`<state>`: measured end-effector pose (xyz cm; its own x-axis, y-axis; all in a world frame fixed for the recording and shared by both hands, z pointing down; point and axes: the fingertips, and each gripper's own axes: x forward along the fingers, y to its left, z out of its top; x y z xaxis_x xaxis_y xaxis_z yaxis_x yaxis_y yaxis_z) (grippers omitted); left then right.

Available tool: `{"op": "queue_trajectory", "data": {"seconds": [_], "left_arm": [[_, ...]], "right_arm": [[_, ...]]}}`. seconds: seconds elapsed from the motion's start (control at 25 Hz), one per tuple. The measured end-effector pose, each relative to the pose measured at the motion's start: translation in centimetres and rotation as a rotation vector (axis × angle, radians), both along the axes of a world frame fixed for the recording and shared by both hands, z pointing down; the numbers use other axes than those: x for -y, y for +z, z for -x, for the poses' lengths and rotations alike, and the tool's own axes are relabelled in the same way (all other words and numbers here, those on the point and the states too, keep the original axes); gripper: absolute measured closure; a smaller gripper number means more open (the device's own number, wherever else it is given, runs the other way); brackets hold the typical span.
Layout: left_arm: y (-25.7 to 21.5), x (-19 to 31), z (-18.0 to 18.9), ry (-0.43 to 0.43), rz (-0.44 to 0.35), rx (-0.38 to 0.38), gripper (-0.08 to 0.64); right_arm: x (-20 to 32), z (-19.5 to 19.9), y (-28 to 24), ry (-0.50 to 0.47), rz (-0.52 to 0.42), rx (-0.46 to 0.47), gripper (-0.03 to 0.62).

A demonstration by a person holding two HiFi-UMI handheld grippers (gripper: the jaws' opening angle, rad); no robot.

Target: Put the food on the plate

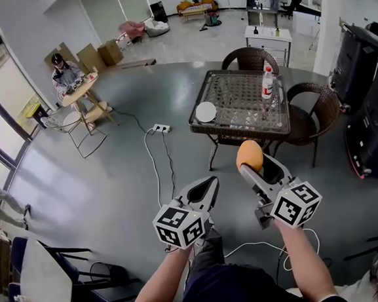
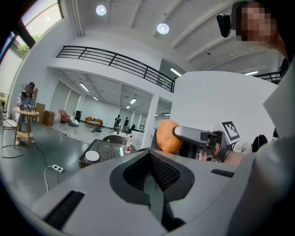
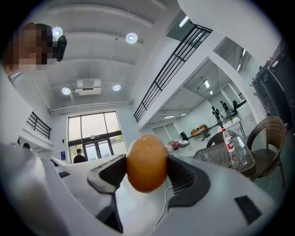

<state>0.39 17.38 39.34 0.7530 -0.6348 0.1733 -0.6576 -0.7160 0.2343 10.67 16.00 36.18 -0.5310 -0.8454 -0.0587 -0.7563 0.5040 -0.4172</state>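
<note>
My right gripper (image 1: pixel 254 163) is clamped on the food (image 1: pixel 249 155), a round orange piece. It is held in the air at the centre of the head view, below the table (image 1: pixel 234 128). My left gripper (image 1: pixel 207 183), just lower left of it, has its jaws pressed together with nothing between them. The white plate (image 1: pixel 206 112) lies on the left part of the table, and a bottle (image 1: pixel 267 83) stands on the right part.

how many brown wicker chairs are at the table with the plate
2: one brown wicker chair at the far side of the dark wicker glass-topped table, the other at its right side. More could be hidden behind the table.
</note>
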Motion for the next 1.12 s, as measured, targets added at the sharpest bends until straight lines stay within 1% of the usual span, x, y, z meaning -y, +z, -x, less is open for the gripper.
{"op": "queue_trajectory", "data": {"seconds": [0.2, 0.36, 0.84, 1.0, 1.12], "left_arm": [[0.3, 4.1, 0.6, 0.005, -0.005, -0.002, 0.551], [0.6, 8.5, 1.4, 0.019, 0.006, 0.001, 0.551], [2.4, 24.3, 4.1, 0.086, 0.07, 0.011, 0.551], [2.4, 28.9, 5.1, 0.103, 0.083, -0.006, 0.552], [2.6, 31.4, 5.7, 0.105, 0.095, -0.027, 0.552]], "right_arm": [[4.0, 0.3, 0.2, 0.007, -0.006, -0.001, 0.307], [8.2, 1.1, 0.6, 0.019, 0.01, 0.003, 0.307], [24.0, 4.2, 3.0, 0.077, 0.085, 0.022, 0.307], [28.6, 5.6, 2.9, 0.081, 0.093, 0.017, 0.307], [31.1, 6.2, 2.8, 0.085, 0.105, 0.001, 0.307]]}}
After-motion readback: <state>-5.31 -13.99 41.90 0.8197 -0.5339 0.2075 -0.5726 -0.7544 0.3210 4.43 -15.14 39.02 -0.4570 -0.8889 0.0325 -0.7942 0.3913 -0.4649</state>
